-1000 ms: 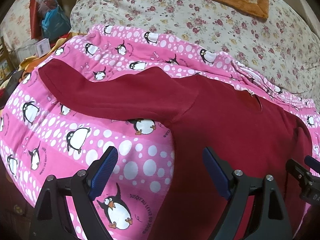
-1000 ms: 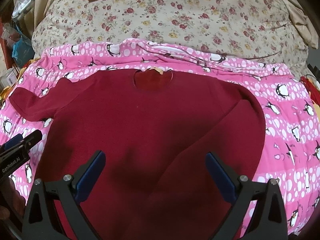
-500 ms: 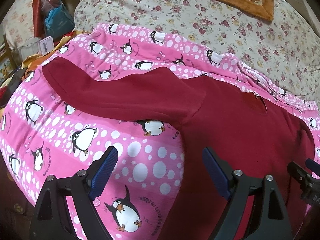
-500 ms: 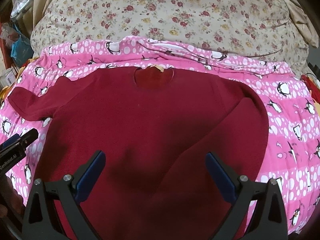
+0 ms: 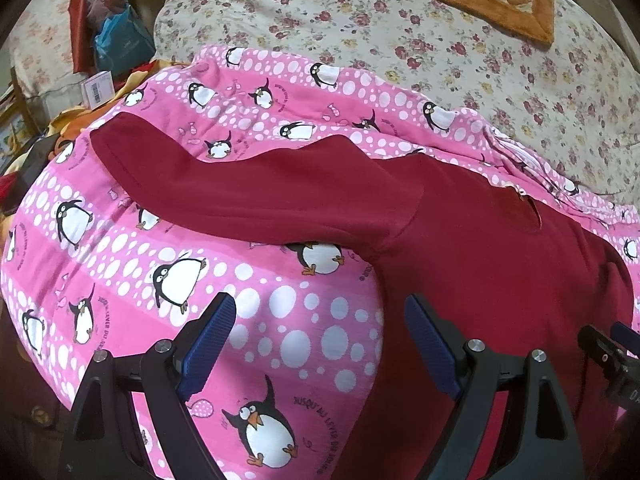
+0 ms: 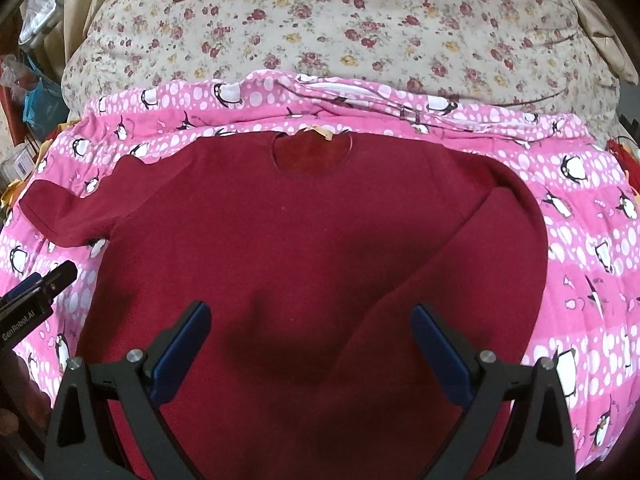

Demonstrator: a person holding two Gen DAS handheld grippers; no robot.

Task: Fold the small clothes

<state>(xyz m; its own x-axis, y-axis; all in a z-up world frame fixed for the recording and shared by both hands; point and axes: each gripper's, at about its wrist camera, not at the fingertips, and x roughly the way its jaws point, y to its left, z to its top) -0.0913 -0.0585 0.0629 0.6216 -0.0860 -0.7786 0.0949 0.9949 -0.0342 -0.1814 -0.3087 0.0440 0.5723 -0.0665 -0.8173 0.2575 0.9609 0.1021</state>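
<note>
Unfolded sleeve [image 5: 248,196] of maroon sweater [image 6: 304,248] runs ahead-left of left gripper [image 5: 320,344], the nearer one; both grippers' jaws spread, nothing held, incl. right gripper [image 6: 310,344].

Before me: dark red long-sleeved fleece sweater [image 6: 304,248], flat, neckline away; one sleeve [image 5: 256,196] outstretched, other sleeve [image 6: 460,280] folded across its body.

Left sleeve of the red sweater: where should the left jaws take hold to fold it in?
Probably at the cuff end of the left sleeve. It lies flat and outstretched on the penguin blanket, its edge free. Come from the outer side with the open left gripper, pinching the cuff edge.
</note>
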